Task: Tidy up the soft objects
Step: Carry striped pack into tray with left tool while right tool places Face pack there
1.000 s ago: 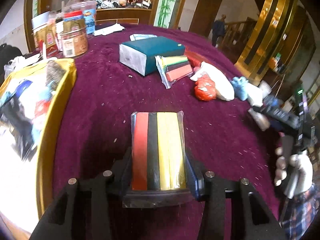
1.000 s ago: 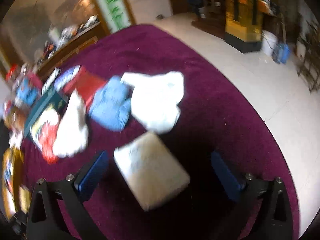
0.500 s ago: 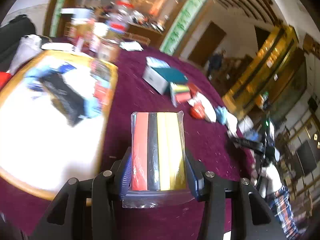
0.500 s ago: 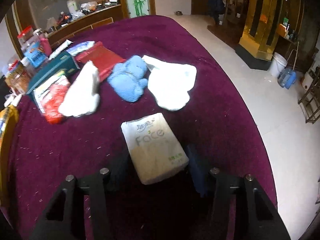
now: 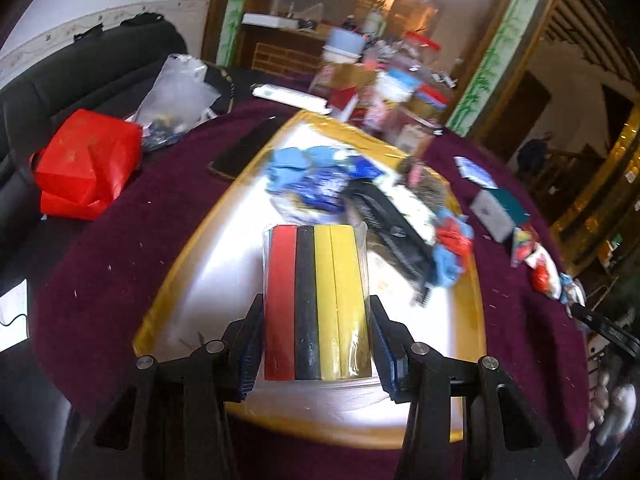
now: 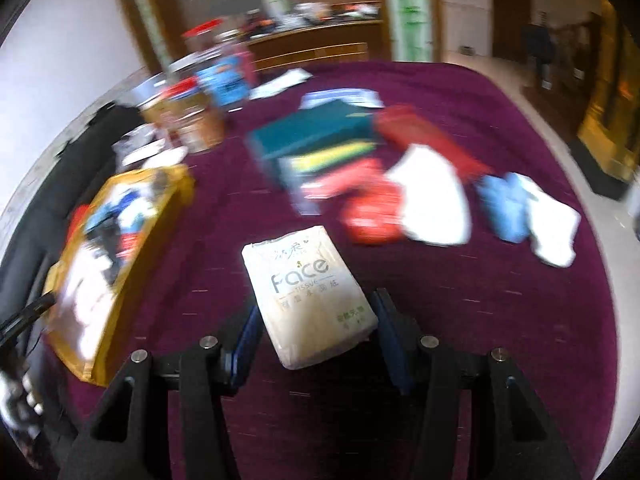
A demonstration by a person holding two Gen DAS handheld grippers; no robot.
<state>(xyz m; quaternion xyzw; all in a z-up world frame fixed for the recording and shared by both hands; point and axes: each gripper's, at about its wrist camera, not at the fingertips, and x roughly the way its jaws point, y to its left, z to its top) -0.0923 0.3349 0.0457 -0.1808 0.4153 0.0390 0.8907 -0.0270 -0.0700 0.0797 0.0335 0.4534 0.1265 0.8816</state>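
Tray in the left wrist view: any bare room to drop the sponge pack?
Yes. The tray is bare on its near-left half, from the gold rim to the sponge pack. The far-right half is crowded with blue cloths and a black item.

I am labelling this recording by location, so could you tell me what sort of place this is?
Probably a lived-in home dining or sitting room: a round table under a purple cloth, a dark sofa beside it, and a cluttered sideboard behind.
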